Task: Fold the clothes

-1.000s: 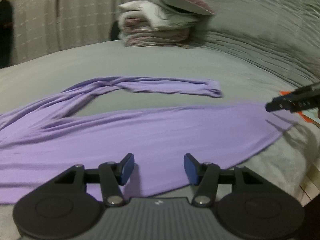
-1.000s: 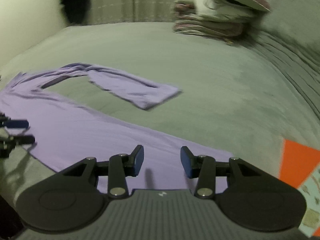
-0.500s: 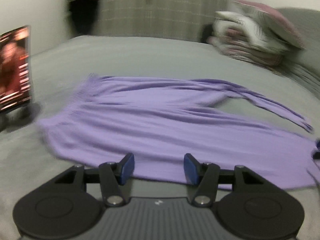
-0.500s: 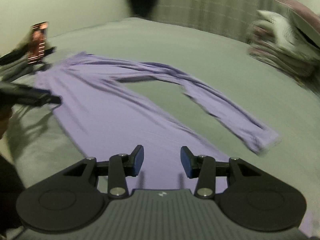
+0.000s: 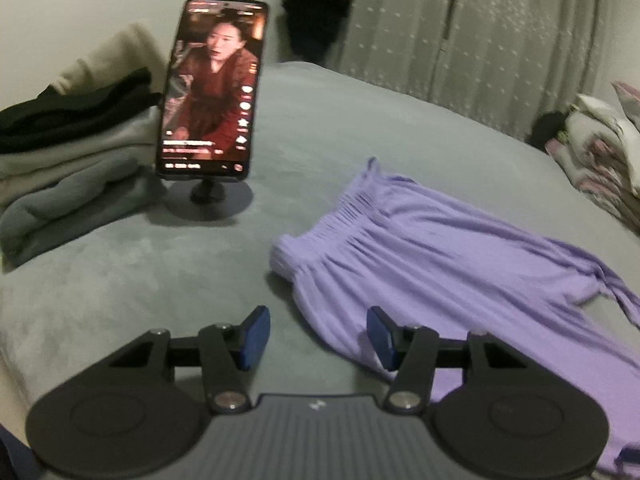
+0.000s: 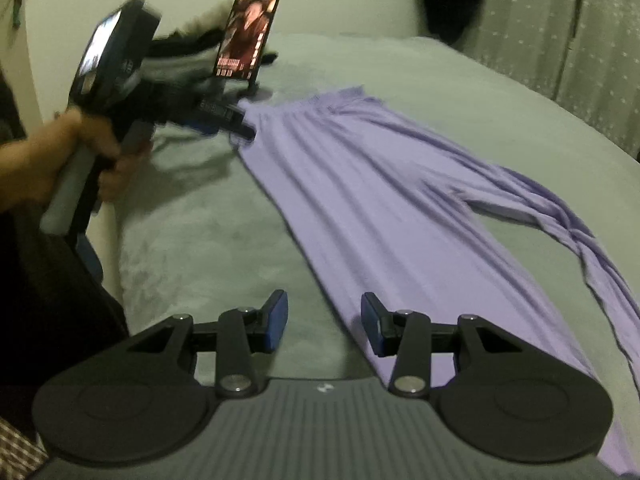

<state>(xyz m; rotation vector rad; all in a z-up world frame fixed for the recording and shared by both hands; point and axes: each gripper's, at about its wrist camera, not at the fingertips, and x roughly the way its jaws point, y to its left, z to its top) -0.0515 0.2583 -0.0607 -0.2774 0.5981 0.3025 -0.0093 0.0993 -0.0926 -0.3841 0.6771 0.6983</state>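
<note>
Lilac trousers (image 5: 420, 256) lie flat on the grey bed (image 5: 140, 280), with the gathered waistband (image 5: 340, 216) toward the phone. My left gripper (image 5: 318, 332) hovers at the near waistband corner, jaws closing. The cloth's edge lies under the gap and the pads are not pressing on it. In the right wrist view the left gripper (image 6: 240, 128) sits at that corner, held by a hand (image 6: 60, 160). My right gripper (image 6: 323, 320) is over the near edge of the trousers (image 6: 380, 184), farther down the leg. Its jaws are closing too, with only the cloth's edge below the gap.
A phone (image 5: 214, 92) on a round stand plays a video behind the waistband. Beside it lies a stack of folded clothes (image 5: 68, 148). Folded bedding (image 5: 608, 152) sits at the far right, with a curtain (image 5: 500, 28) behind. The bed's edge is close on the left.
Both views have swung left along the trousers from the leg ends to the waistband end. The phone and the folded stack came into view. Both pairs of jaws stand slightly narrower.
</note>
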